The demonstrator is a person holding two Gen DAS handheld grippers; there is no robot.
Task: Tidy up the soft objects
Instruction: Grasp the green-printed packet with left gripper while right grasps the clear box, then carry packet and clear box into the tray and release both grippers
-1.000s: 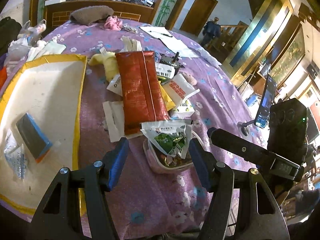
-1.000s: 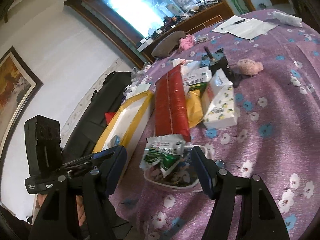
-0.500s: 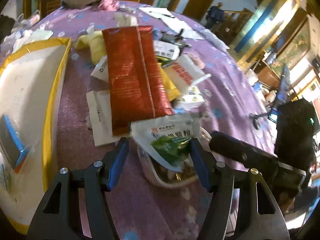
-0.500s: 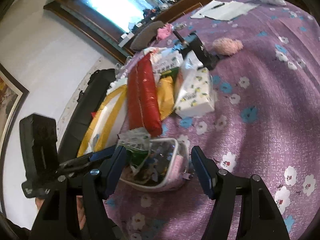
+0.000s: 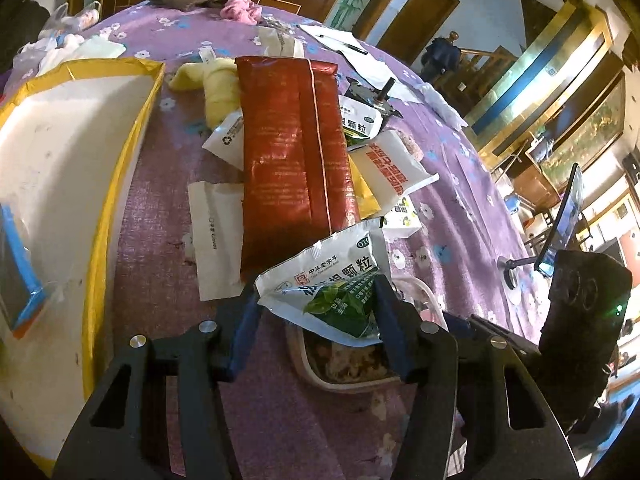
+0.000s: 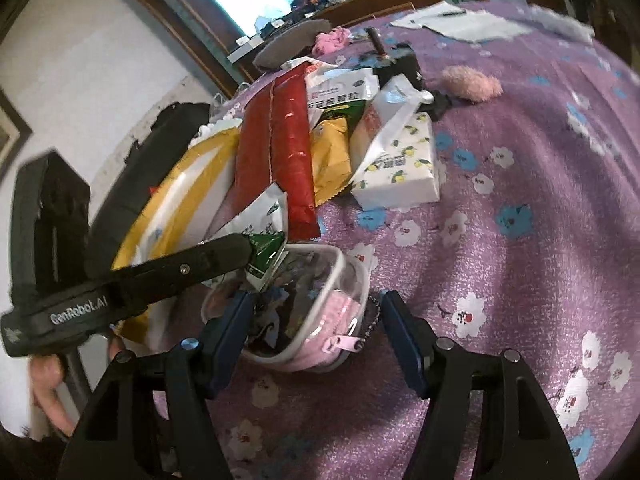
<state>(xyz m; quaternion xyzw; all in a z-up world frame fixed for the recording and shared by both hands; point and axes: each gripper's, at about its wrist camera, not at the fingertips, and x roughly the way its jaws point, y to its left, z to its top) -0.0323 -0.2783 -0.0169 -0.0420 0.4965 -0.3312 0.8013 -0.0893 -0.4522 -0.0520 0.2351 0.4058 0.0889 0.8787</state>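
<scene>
A white and green medicine sachet [image 5: 332, 280] lies between the fingers of my left gripper [image 5: 316, 316], over the mouth of a clear pink-zippered pouch [image 6: 316, 304]. The jaws stand wide on either side of it; I cannot tell whether the pads touch. In the right wrist view the sachet [image 6: 260, 220] sits at the left gripper's tip [image 6: 256, 246]. My right gripper [image 6: 316, 332] is open and empty, with its fingers either side of the pouch's near end. A long red packet [image 5: 292, 152] lies just beyond.
A white tray with a yellow rim [image 5: 120, 152] holding a blue item [image 5: 20, 264] stands on the left. Tissue packs [image 6: 400, 160], a yellow packet [image 6: 330, 156], a pink fluffy toy [image 6: 472, 82] and papers [image 5: 344, 44] lie on the purple flowered tablecloth [image 6: 520, 240].
My left gripper has moved forward and now straddles the sachet. My right gripper has dropped closer to the pouch, which now sits between its fingers.
</scene>
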